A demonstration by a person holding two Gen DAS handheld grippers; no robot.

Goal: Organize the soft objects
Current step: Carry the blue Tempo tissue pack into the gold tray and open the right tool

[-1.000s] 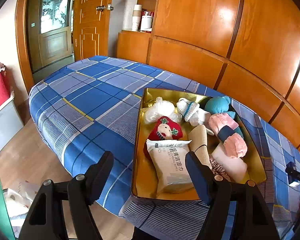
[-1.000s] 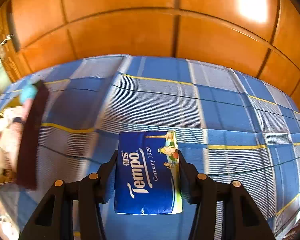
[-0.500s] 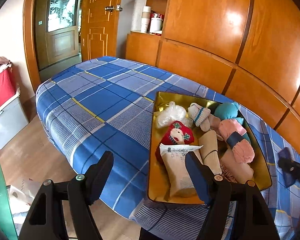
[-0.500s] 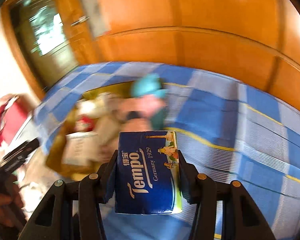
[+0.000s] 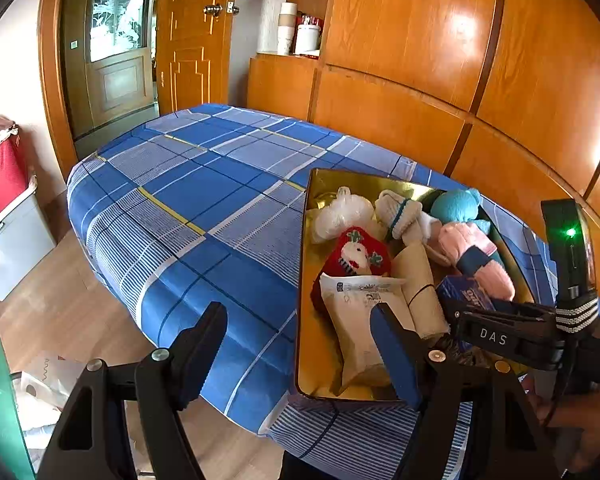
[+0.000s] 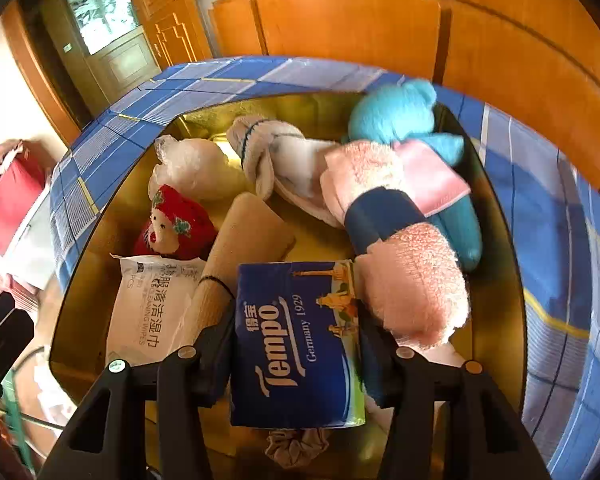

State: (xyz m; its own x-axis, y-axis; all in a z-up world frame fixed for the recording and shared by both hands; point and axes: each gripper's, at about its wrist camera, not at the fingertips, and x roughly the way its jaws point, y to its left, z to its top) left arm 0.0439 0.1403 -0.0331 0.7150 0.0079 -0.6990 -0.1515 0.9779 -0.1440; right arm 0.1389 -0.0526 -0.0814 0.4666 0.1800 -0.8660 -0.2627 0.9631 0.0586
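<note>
Both grippers differ: my right gripper (image 6: 296, 344) clamps the tissue pack (image 6: 296, 344) over the gold tray (image 6: 500, 280) for dropping, left gripper (image 5: 300, 350) idling, fingers apart

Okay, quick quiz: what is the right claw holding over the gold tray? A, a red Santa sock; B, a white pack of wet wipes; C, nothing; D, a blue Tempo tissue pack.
D: the right claw clamps the blue Tempo tissue pack between its pads, above the gold tray.
</note>
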